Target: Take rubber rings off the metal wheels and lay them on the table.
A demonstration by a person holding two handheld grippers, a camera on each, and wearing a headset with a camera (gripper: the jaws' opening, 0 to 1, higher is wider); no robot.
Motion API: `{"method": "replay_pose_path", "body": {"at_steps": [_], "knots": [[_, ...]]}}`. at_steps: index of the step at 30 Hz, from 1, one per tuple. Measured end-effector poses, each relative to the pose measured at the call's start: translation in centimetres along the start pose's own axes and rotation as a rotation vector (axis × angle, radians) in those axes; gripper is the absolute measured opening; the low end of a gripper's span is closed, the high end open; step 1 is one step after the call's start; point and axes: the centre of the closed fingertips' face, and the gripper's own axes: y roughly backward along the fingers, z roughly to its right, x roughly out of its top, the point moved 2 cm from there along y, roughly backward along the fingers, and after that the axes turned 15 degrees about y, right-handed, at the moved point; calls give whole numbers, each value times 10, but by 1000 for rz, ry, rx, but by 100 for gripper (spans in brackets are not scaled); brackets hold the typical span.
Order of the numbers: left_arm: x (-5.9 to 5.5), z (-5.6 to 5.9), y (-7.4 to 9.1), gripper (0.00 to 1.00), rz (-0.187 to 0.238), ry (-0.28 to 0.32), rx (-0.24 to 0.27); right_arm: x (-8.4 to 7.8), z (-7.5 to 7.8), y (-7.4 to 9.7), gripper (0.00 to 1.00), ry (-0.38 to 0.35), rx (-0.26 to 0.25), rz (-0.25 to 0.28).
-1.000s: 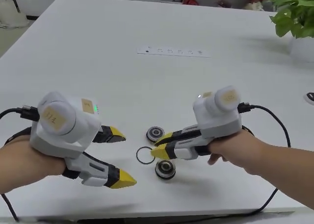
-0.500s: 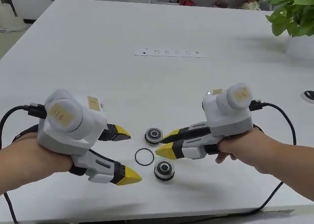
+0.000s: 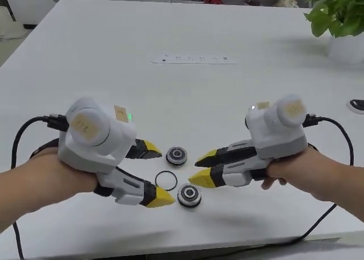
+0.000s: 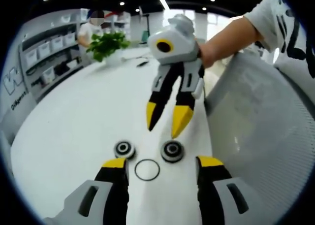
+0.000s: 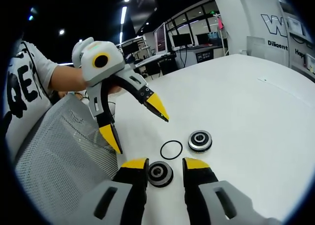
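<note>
A loose black rubber ring (image 3: 158, 176) (image 4: 135, 170) (image 5: 162, 149) lies flat on the white table (image 3: 114, 66). Two metal wheels with dark outer bands flank it: the far wheel (image 3: 177, 155) (image 4: 124, 149) (image 5: 200, 141) and the near wheel (image 3: 189, 195) (image 4: 173, 150) (image 5: 160, 173). My left gripper (image 3: 159, 173) (image 4: 162, 162) (image 5: 139, 131) hovers open just left of the ring, its jaws wide apart. My right gripper (image 3: 199, 168) (image 4: 165, 125) (image 5: 165, 164) is open more narrowly, held right of the ring and above the near wheel. Neither gripper holds anything.
A flat white strip (image 3: 193, 59) lies mid-table and a potted plant (image 3: 335, 12) stands at the back right. Cables trail from both grippers toward the table's front edge (image 3: 170, 246). A grey mesh chair (image 5: 54, 156) (image 4: 256, 116) sits close behind that edge.
The right gripper has drawn back to the right, off the ring. The left gripper has moved right, closer to the ring. Ring and wheels lie as before; the view shifted slightly.
</note>
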Motion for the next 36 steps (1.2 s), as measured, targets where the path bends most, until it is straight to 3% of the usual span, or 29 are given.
{"method": "replay_pose_path", "body": {"at_steps": [13,28,36], "knots": [[3,-3,-13,50,-18,-12,-19,-16,-7,0,25,33,37,-33],[-3,5,-28,43,-56,-29,-45,-36,-17,-7,23,126,90,-117],[-7,11,-36,37,-75,-42,-59,-41,-15,-10,21,161,84,-145]]}}
